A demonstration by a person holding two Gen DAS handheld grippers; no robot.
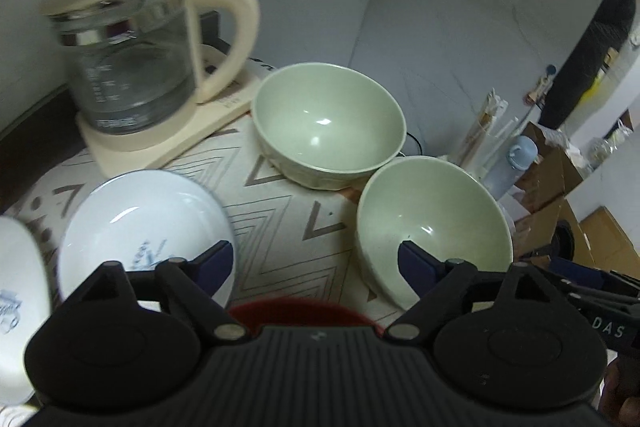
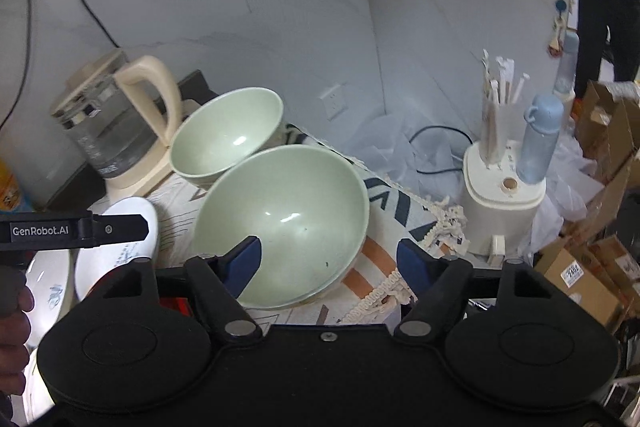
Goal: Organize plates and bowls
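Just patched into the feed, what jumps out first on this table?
Two pale green bowls: the near bowl sits just ahead of the open right gripper, and the far bowl is behind it, next to the glass kettle on its cream base. Two white plates lie to the left, the nearer white plate in front of the open left gripper.
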